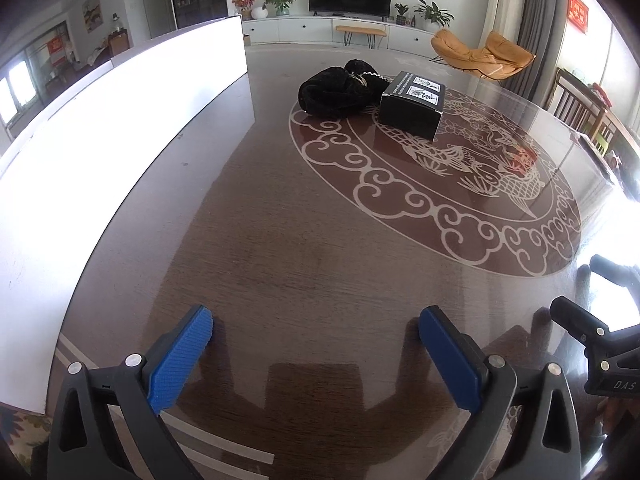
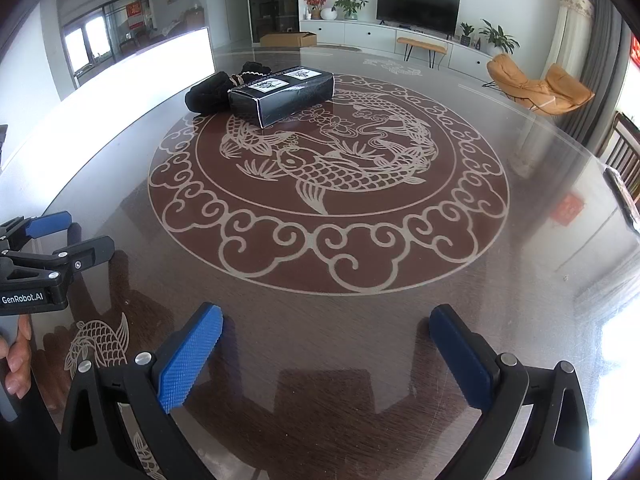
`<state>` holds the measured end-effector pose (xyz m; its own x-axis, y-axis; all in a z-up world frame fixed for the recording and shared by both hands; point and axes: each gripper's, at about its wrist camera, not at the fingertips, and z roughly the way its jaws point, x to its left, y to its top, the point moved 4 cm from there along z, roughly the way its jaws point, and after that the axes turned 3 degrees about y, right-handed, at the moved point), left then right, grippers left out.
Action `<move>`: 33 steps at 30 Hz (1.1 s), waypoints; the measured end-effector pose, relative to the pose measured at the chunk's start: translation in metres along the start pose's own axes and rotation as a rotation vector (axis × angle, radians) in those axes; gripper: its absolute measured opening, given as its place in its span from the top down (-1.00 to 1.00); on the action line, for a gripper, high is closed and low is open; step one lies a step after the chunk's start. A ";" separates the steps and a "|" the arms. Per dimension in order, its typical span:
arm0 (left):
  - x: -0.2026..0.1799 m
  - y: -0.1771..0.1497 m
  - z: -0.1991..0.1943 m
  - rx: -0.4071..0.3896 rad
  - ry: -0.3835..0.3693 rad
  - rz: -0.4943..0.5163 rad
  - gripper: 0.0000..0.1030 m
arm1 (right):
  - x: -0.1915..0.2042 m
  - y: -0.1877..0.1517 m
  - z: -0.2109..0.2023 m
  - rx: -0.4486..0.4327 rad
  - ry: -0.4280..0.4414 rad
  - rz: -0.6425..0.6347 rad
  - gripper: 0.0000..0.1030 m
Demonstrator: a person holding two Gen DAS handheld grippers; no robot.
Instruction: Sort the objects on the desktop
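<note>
A black box [image 1: 412,107] with two white labels lies on the far part of the dark table [image 1: 280,240]; it also shows in the right wrist view [image 2: 280,94]. A black fuzzy bundle [image 1: 336,90] with a beaded piece lies touching its left side, and shows too in the right wrist view [image 2: 212,94]. My left gripper [image 1: 316,332] is open and empty above the near table, far from both. My right gripper [image 2: 326,332] is open and empty, to the right of the left one [image 2: 76,236].
A bright white panel [image 1: 120,128] stands along the table's left side. The table [image 2: 540,280] carries a round carp and cloud pattern [image 2: 328,184]. A dark object [image 2: 624,200] lies at the right edge. Wooden chairs [image 1: 580,108] stand beyond the right edge.
</note>
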<state>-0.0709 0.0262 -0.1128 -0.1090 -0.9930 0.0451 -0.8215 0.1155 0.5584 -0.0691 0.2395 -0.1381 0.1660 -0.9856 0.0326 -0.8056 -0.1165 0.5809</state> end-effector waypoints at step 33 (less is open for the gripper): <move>0.000 -0.001 0.000 0.006 0.007 -0.005 -1.00 | 0.000 0.000 0.000 0.000 0.000 0.000 -1.00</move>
<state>-0.0706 0.0265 -0.1133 -0.1009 -0.9937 0.0482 -0.8254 0.1107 0.5536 -0.0689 0.2393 -0.1380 0.1657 -0.9856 0.0326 -0.8056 -0.1163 0.5809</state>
